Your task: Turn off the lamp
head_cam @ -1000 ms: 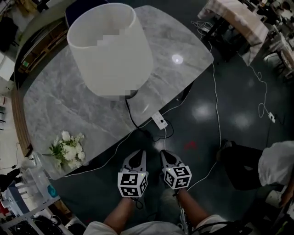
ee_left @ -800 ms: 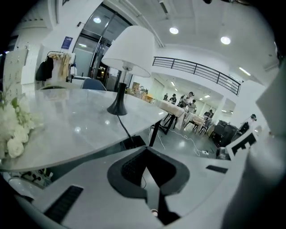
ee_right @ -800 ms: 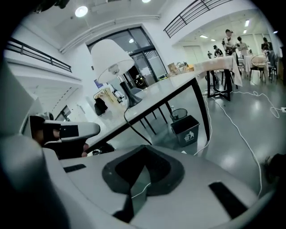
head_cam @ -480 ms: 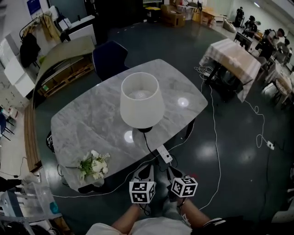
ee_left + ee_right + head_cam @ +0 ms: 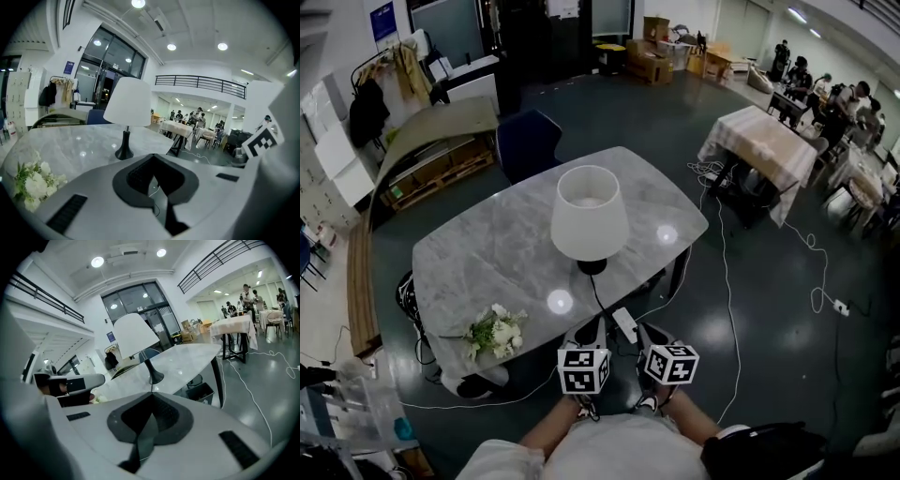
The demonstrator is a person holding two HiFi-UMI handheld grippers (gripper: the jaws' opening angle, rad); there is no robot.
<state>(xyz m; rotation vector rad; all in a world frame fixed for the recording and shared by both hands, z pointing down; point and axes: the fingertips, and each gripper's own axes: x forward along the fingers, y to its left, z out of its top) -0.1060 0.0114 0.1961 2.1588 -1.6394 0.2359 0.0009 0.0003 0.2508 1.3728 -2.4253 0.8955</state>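
Head view: white-shaded lamp (image 5: 590, 217) on a black foot, upright near the middle of a grey marble counter (image 5: 469, 253); a black cord (image 5: 599, 296) runs from its foot over the near edge toward a white power strip (image 5: 625, 323). A bunch of white flowers (image 5: 495, 330) lies at the counter's near left corner, well apart from the lamp. A blue wall notice (image 5: 382, 19) is too small to read. The left gripper (image 5: 592, 330) and right gripper (image 5: 649, 334) sit side by side just short of the counter's near edge, each carrying a cube of black-and-white square markers; no lettering is legible. Both forearms reach forward from the bottom of the view, near parallel, with the grippers pointing toward the counter and slightly down. Left gripper view: the left gripper (image 5: 152, 156) has its jaws closed together with nothing between them. The lamp (image 5: 127, 102) stands ahead on the counter (image 5: 70, 143), the flowers (image 5: 32, 180) at lower left, and the right gripper's marker cube (image 5: 262, 140) at the right edge. A small blue sign (image 5: 69, 67) beside the glass doors is unreadable. Right gripper view: the right gripper (image 5: 151, 393) has its jaws fully together, empty. The lamp (image 5: 136, 336) is ahead on the counter (image 5: 187, 357), clear of the jaws; the left gripper (image 5: 77, 382) shows at left.
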